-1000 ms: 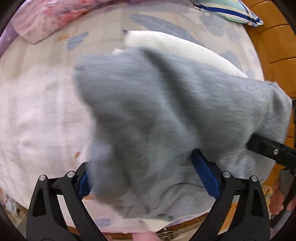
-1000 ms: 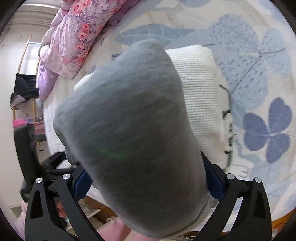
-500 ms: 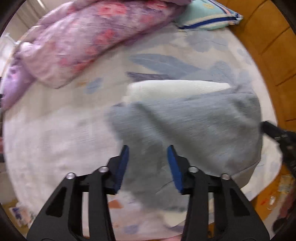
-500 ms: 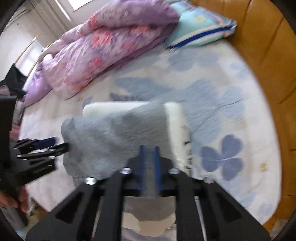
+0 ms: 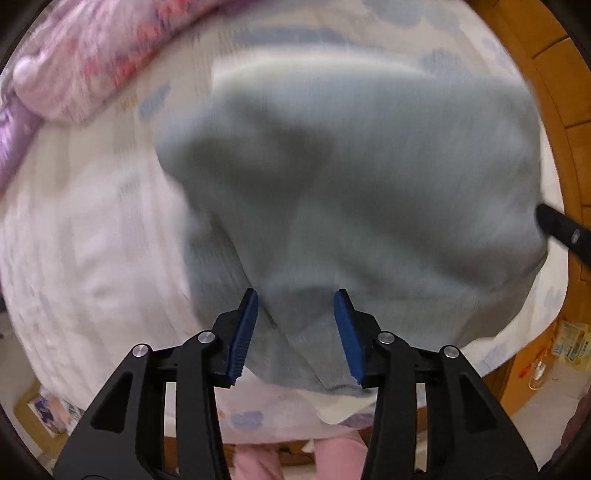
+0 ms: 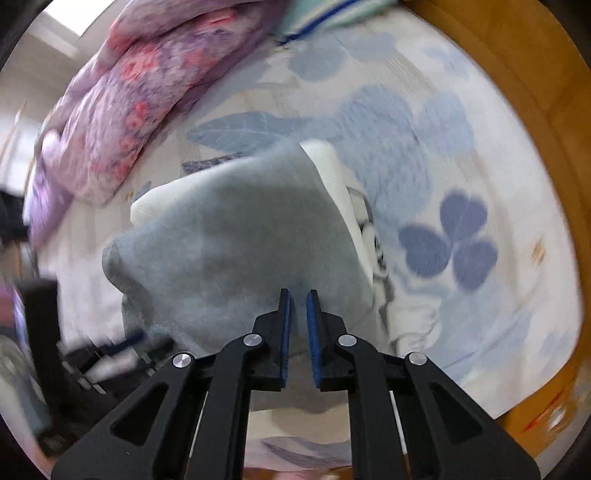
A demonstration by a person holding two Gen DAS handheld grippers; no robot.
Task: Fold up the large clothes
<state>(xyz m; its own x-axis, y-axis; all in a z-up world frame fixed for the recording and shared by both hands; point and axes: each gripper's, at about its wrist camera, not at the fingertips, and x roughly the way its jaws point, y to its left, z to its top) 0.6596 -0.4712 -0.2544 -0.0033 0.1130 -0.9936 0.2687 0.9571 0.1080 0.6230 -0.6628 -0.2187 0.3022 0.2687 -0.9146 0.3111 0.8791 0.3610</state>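
A grey garment hangs bunched over the bed, partly covering a folded white knit garment. My left gripper points down at the grey garment's near edge. Its jaws are opening a little, with a thick fold of grey cloth filling the gap and touching both blue pads. In the right wrist view the grey garment drapes across the white knit garment. My right gripper is nearly closed, pinching a thin layer of grey cloth. The view is blurred.
A floral bed sheet covers the mattress. A purple flowered quilt lies heaped at the far left and a striped pillow at the head. A wooden bed frame curves along the right. A black finger of the other gripper shows at the right edge.
Both grippers stood wide around the grey garment a second ago and have closed on it, the right one almost fully. The cloth has been lifted and shifted over the white knit.
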